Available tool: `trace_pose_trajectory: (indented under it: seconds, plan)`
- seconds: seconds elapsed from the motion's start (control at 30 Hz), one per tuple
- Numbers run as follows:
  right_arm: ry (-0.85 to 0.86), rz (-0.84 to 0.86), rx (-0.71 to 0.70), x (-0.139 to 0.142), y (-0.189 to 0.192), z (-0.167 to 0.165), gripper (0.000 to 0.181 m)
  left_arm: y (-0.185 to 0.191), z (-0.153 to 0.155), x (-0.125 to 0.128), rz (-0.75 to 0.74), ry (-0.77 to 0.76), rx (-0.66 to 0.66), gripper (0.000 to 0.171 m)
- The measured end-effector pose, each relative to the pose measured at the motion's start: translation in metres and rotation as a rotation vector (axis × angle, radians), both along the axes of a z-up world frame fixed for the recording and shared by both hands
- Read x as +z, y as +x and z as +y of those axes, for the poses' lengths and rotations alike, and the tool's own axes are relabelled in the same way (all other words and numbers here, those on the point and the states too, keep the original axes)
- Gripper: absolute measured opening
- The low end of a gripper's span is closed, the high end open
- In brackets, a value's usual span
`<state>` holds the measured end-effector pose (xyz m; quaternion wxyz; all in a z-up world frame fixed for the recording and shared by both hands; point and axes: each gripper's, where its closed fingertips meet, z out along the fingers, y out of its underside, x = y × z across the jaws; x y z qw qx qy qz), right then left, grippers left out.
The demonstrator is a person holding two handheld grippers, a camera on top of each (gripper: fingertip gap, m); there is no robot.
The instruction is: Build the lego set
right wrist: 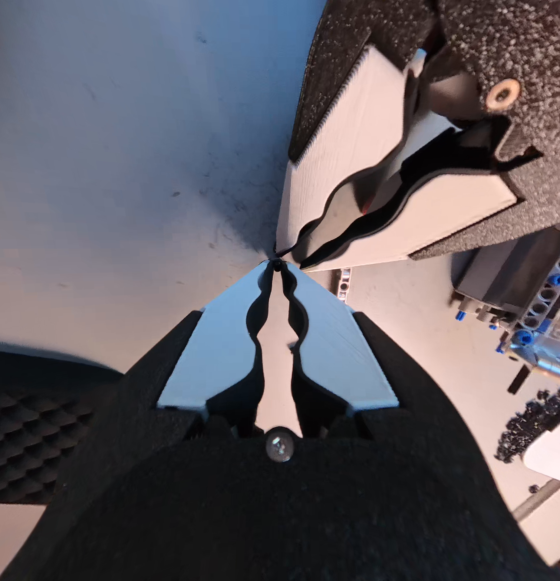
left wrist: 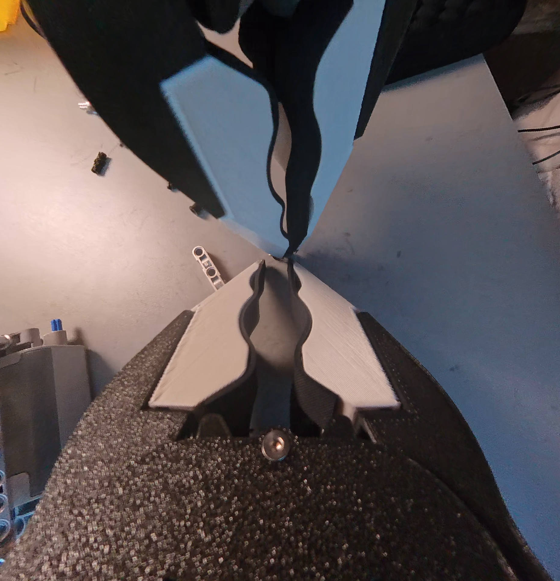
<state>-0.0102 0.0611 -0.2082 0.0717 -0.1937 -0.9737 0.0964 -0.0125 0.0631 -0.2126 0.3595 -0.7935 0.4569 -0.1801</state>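
A tiny black piece (right wrist: 277, 261) sits where the two sets of fingertips meet, held just above the pale desk (right wrist: 115, 141); it is too small to make out its shape beyond a dark, rounded speck, and in the left wrist view it shows only as a dark knot (left wrist: 286, 251) at the tips. By its look it is very light and stiff, likely smooth plastic, so it could slip or flick away; only the very tips can take hold of so little. The right gripper (right wrist: 276, 265) has its fingers drawn together at the tips and pinched on the piece, with the wavy black pads apart farther back. The left gripper (left wrist: 280, 261) meets it tip to tip from the opposite side, its fingers nearly together; whether they also clamp the piece or only touch it I cannot tell. Just beside the left gripper, a grey beam with round holes (left wrist: 208, 267) lies flat on the desk. Farther out stands a grey block assembly with blue pins (right wrist: 521, 295), a scatter of small black parts (right wrist: 530, 424) lies near it, and a single black bit (left wrist: 99, 163) lies apart.
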Motion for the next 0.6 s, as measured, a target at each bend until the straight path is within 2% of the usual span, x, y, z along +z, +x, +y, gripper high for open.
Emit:
trace_pose_trajectory:
  seconds: [0.03, 0.13, 0.23, 0.3, 0.4, 0.6]
  plan:
    - [-0.012, 0.02, -0.013, 0.0, -0.001, 0.0, 0.005, 0.0, 0.0, 0.0, 0.002, 0.004, 0.0, 0.012]
    - [-0.031, 0.043, -0.042, 0.002, 0.001, 0.003, 0.019, 0.0, 0.0, 0.0, 0.006, 0.014, 0.002, 0.013]
    - [-0.061, 0.068, -0.084, 0.008, 0.004, 0.004, 0.021, -0.001, 0.0, 0.0, 0.007, 0.018, 0.003, 0.013]
    - [-0.103, 0.1, -0.113, 0.014, 0.004, -0.001, 0.018, -0.001, -0.001, 0.0, 0.008, 0.019, 0.004, 0.013]
    - [-0.101, 0.171, -0.146, 0.017, -0.002, -0.002, 0.0, -0.001, -0.001, 0.0, 0.007, 0.018, 0.004, 0.012]
    - [-0.094, 0.146, -0.155, 0.01, -0.003, -0.003, 0.0, -0.001, -0.001, 0.0, 0.01, 0.027, 0.004, 0.012]
